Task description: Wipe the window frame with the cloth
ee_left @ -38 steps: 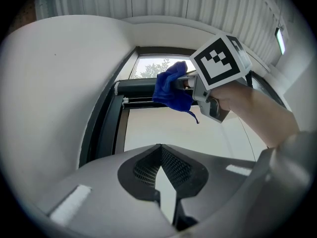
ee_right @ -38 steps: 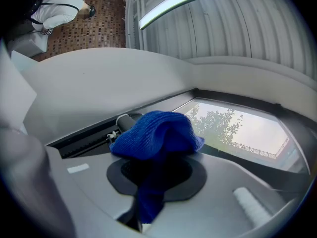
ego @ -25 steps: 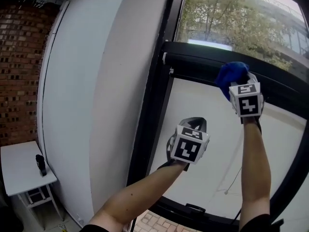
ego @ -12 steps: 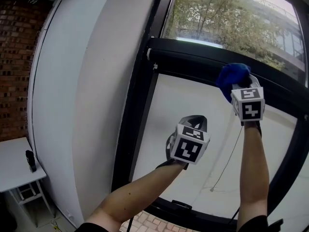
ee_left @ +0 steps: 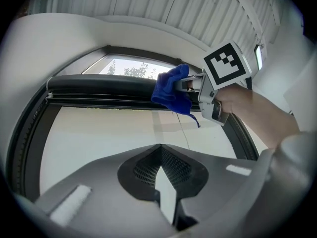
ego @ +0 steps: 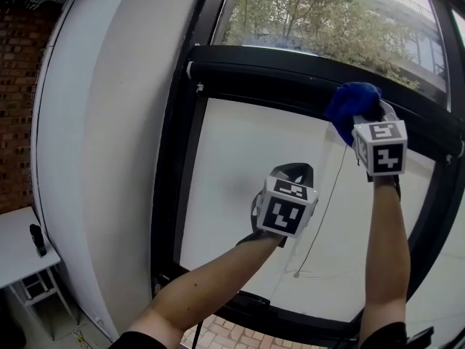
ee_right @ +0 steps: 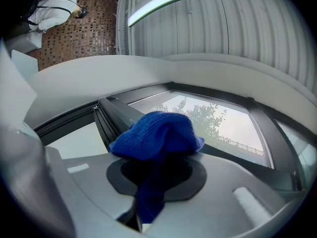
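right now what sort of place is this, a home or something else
Probably a workplace or industrial-style interior, not a home: a tall black window frame with trees outside, a bare brick wall, and a corrugated ceiling with a strip light.

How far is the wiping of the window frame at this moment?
Done: the blue cloth is gripped in the right gripper and up at the frame. In hand: it presses on the crossbar, near its right end. Left: likely the rest of that bar and the side posts; no picture shows what is clean. The left gripper is shut, empty.
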